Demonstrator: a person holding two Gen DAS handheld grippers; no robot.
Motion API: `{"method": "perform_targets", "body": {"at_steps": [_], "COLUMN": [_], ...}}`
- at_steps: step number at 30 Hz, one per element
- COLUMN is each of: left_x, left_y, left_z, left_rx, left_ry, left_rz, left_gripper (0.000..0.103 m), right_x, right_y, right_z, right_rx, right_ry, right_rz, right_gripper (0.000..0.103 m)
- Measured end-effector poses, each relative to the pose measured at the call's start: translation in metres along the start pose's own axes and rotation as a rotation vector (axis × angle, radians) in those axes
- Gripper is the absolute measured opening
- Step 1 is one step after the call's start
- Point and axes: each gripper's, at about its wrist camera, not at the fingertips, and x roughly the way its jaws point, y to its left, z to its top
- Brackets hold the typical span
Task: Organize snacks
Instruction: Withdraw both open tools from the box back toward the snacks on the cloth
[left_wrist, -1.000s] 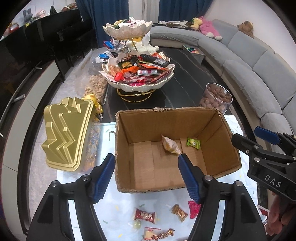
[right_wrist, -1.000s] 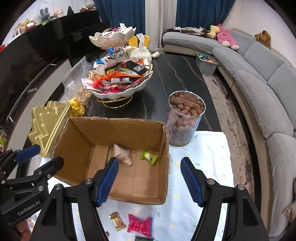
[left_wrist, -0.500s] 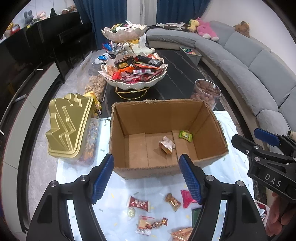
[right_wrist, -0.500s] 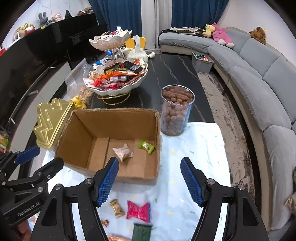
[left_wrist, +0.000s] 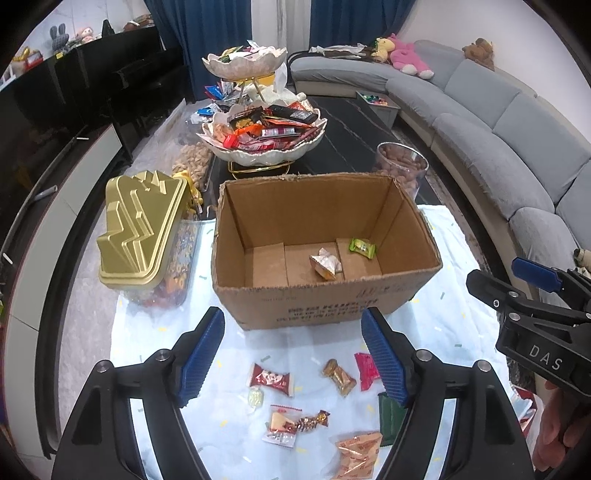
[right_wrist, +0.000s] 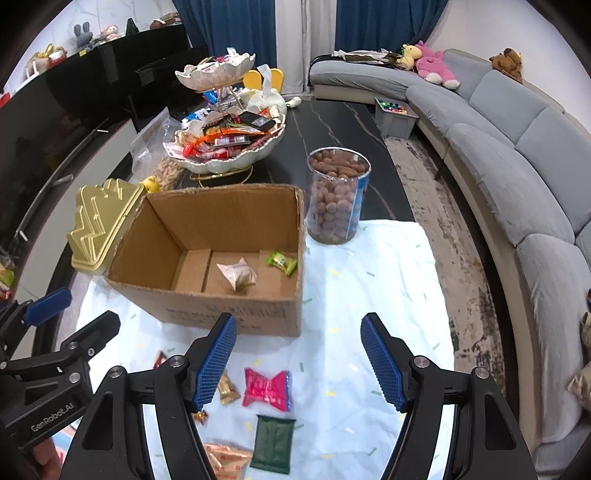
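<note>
An open cardboard box (left_wrist: 325, 306) (right_wrist: 229, 314) stands on a pale cloth, holding a silver-gold wrapped snack (left_wrist: 325, 265) (right_wrist: 236, 275) and a green candy (left_wrist: 362, 248) (right_wrist: 281, 262). Loose snacks lie in front of it: a red-white packet (left_wrist: 271, 378), a gold candy (left_wrist: 339, 376), a pink-red packet (right_wrist: 266, 388), a dark green packet (right_wrist: 273, 437) and an orange bag (left_wrist: 356, 448). My left gripper (left_wrist: 293, 356) hovers over them, its jaws opening with nothing between them. My right gripper (right_wrist: 299, 360) hovers nearer the box's right corner, jaws opening too, empty.
A gold tree-shaped tin (left_wrist: 138, 227) sits left of the box. A clear jar of brown nuts (right_wrist: 337, 195) stands to its right. Behind is a two-tier shell bowl stand (left_wrist: 262, 155) piled with snacks on a dark table. A grey sofa (right_wrist: 517, 155) curves along the right.
Both grippers drew back from over the box toward me, so more loose snacks on the cloth show. Both jaws spread a little wider. The silver-gold snack now lies settled on the box floor.
</note>
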Motion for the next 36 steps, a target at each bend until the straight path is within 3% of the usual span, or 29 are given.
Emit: {"method": "perform_targets", "body": {"at_steps": [18, 36], "left_x": [-0.008, 0.006], "left_y": [-0.015, -0.031], "left_z": [-0.053, -0.12], "left_rx": [0.03, 0.063], "left_ry": [0.008, 0.085], "left_rz": [0.013, 0.007], "left_gripper": [0.085, 0.086], "right_x": [0.001, 0.011], "right_y": [-0.009, -0.008], "right_z": [-0.051, -0.11], "right_rx": [-0.006, -0.043], "right_ry": [0.062, 0.146], "right_rz": [-0.006, 0.014], "right_gripper": [0.081, 0.081]}}
